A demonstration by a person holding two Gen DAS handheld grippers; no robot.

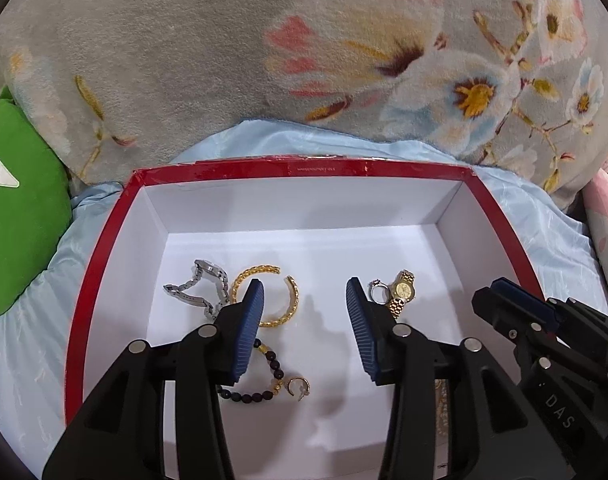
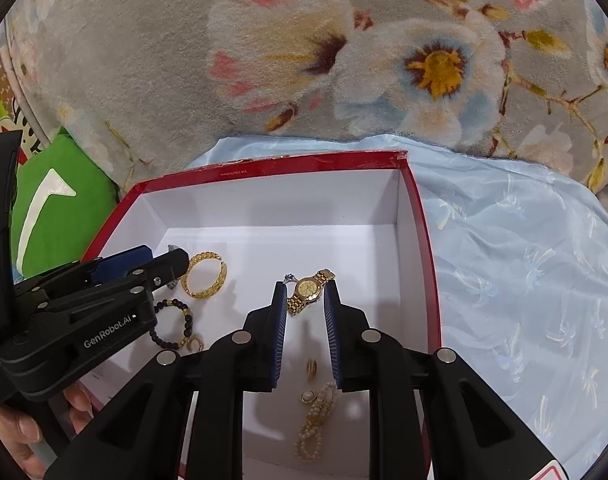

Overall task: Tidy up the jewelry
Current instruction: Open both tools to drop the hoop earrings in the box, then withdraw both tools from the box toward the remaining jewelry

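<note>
A red box (image 1: 323, 166) with a white inside holds the jewelry; it also shows in the right wrist view (image 2: 421, 216). In it lie a silver watch (image 1: 202, 292), a gold chain bangle (image 1: 282, 312), a black bead bracelet (image 1: 264, 376), a gold hoop earring (image 1: 300, 388), a silver ring (image 1: 377, 290) and a gold watch (image 1: 401, 292). My left gripper (image 1: 305, 320) is open and empty above the box floor. My right gripper (image 2: 304, 300) is open a little, empty, just short of the gold watch (image 2: 309, 289). A pearl bracelet (image 2: 315, 420) and a small gold ring (image 2: 311, 368) lie under it.
The box sits on a pale blue sheet (image 2: 523, 280). A grey floral blanket (image 1: 264, 60) rises behind it. A green cushion (image 1: 20, 216) lies to the left and a pink item (image 1: 607, 232) to the right.
</note>
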